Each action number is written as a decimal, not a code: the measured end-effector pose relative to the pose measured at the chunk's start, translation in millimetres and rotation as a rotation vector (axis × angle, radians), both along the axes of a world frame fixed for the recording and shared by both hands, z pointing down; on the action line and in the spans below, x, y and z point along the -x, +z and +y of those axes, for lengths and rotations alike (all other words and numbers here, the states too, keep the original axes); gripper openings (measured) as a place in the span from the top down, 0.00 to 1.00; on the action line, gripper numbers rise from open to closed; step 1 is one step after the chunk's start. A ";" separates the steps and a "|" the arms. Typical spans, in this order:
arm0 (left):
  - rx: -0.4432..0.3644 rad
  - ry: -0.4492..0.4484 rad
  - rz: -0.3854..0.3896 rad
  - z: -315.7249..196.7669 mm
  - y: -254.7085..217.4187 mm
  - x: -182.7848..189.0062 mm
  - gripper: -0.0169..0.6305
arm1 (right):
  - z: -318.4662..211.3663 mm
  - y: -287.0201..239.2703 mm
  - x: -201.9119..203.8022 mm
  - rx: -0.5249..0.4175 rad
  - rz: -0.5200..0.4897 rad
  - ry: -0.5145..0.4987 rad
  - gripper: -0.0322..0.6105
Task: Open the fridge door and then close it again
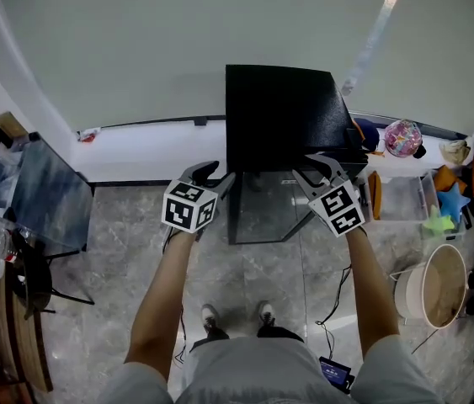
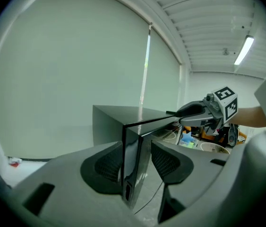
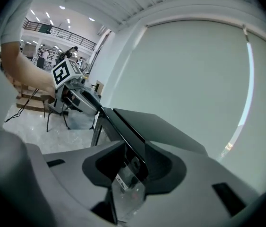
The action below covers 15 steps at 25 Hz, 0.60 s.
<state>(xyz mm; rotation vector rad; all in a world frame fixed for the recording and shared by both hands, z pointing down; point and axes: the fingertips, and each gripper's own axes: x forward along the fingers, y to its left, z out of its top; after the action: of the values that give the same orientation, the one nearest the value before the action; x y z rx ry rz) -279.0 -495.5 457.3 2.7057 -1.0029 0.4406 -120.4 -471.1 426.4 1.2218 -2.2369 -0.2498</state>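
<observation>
fridge [image 1: 280, 116]: one; a small black box with a flat, plain top.
place: it stands on the grey floor [image 1: 245, 276], backed against a low white ledge [image 1: 152, 150] under a pale wall [image 1: 178, 40], straight ahead of the person.
door [image 1: 262, 209]: one; dark glass in a black frame across the whole front, mirroring the floor. Whether it sits fully closed or a little ajar cannot be told.
label [image 3: 121, 181]: one pale sticker, seen through the glass near the door's right edge.
grippers: two, one at each upper front corner of the fridge, each with a marker cube.
left gripper [image 1: 214, 175]: jaws apart, straddling the left front corner. One pad lies along the side wall; the other stands off the glass with a gap showing.
right gripper [image 1: 315, 168]: jaws closed on the door's upper right edge, and the black frame fills the space between the pads.
arms: two bare forearms reach forward, one to each gripper.
bucket [image 1: 430, 286]: one, pale, on the floor well to the right of the fridge.
</observation>
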 end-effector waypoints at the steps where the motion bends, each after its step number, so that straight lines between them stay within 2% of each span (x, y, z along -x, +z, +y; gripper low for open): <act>1: -0.015 -0.006 -0.002 0.1 -7.4 3.5 0.70 | 1.9 -3.5 -5.7 -0.006 -0.004 0.023 0.76; 2: -0.029 -0.014 0.000 0.5 -15.2 7.1 0.70 | 4.2 -7.2 -11.3 -0.014 -0.005 0.047 0.77; 5: -0.078 -0.047 0.021 4.5 -40.1 19.6 0.81 | 13.7 -22.8 -25.1 -0.047 -0.028 0.117 0.80; 9: -0.144 -0.083 0.047 11.1 -70.7 34.9 0.92 | 26.5 -51.6 -41.0 -0.122 -0.076 0.203 0.89; 11: -0.182 -0.083 0.054 13.9 -87.1 37.0 0.94 | 33.1 -65.6 -49.1 -0.163 -0.095 0.228 0.92; 15: -0.299 -0.048 0.014 28.0 -118.6 37.2 0.96 | 49.1 -91.3 -53.6 -0.218 -0.153 0.236 0.95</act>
<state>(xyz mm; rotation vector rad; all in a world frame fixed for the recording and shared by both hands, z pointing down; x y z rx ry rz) -316.2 -467.5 338.6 2.9304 -1.2140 0.2822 -66.7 -422.0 335.1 1.6573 -2.2095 -0.3238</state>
